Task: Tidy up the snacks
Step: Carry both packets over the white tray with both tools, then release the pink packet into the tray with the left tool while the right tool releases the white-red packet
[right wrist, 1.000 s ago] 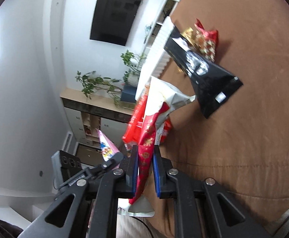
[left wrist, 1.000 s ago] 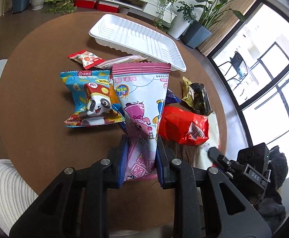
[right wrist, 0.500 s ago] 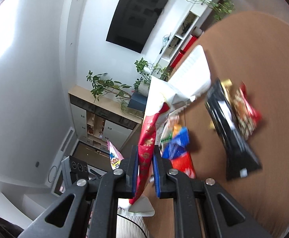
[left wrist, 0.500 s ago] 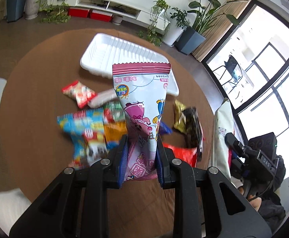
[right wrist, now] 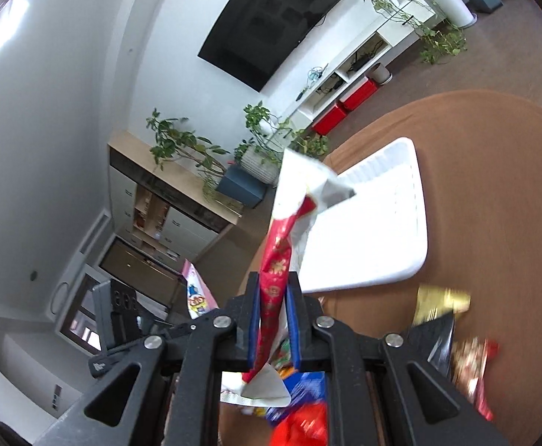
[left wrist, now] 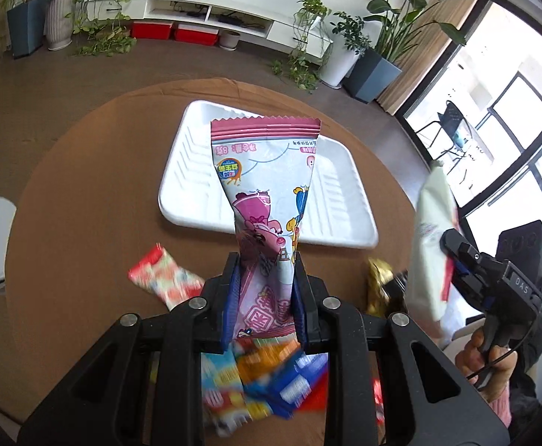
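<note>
Left tool (left wrist: 266,293) clamps pink cartoon packet (left wrist: 267,193), held above white tray (left wrist: 181,193); right tool (right wrist: 273,319) pinches red-and-white packet (right wrist: 282,249), tray at its 2 o'clock; only left view shows person's hand (left wrist: 490,356); only right view shows wall TV (right wrist: 271,26); round brown tabletop (left wrist: 77,200), blurred loose snacks (left wrist: 267,375) at 6 o'clock; plants, white media shelf (left wrist: 211,11) beyond.

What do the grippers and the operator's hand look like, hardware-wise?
Both the left gripper and the right gripper are matte black, with triangular cut-outs, silver bolts and blue-lined fingers. The right one reads "DAS". Bare hand, black cable, pink sleeve.
</note>
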### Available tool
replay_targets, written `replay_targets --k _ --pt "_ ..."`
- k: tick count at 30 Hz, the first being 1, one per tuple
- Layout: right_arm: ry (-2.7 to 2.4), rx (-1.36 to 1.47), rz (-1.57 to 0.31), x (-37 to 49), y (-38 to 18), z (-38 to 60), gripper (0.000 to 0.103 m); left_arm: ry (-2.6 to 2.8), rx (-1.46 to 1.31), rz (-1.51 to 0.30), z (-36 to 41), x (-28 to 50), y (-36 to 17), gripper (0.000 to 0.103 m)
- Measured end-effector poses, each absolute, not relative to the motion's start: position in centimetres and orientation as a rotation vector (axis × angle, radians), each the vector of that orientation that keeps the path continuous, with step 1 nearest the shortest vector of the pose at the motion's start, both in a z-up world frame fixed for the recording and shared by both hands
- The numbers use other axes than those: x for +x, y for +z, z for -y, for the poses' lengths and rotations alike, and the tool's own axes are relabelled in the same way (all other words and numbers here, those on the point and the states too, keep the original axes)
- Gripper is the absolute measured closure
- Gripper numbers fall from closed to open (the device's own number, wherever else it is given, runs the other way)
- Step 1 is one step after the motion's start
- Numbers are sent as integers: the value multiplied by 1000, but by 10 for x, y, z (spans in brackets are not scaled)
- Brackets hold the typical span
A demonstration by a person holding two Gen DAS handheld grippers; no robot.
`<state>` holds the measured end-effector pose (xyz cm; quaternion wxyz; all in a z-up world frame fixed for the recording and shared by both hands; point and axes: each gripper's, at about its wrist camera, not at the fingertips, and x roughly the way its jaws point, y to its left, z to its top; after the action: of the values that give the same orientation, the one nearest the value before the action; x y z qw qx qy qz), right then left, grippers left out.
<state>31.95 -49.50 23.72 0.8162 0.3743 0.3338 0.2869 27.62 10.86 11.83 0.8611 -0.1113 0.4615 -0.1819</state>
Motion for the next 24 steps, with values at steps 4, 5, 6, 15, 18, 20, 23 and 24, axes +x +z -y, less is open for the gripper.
replay_targets --k 4,5,6,15,18,20,23,24 --pt "594 758 -734 351 234 496 89 -353 -206 -985 -109 314 113 80" --pt "588 751 -744 359 232 496 89 -348 -199 -994 -109 324 109 80" --pt "574 737 -757 367 230 496 89 -339 -191 -999 -107 331 105 80" --pt "518 484 -905 382 210 464 89 -310 -103 -1051 -92 382 71 80" --pt "504 383 -925 377 211 451 87 -282 -79 -1063 -89 395 59 79" --pt "491 354 -939 376 211 448 79 -275 -82 -1074 -88 402 53 78" --pt "493 324 -958 375 211 447 69 -267 -72 -1082 -87 412 46 78" --pt "490 314 -959 373 212 446 65 -262 -61 -1081 -86 416 45 78"
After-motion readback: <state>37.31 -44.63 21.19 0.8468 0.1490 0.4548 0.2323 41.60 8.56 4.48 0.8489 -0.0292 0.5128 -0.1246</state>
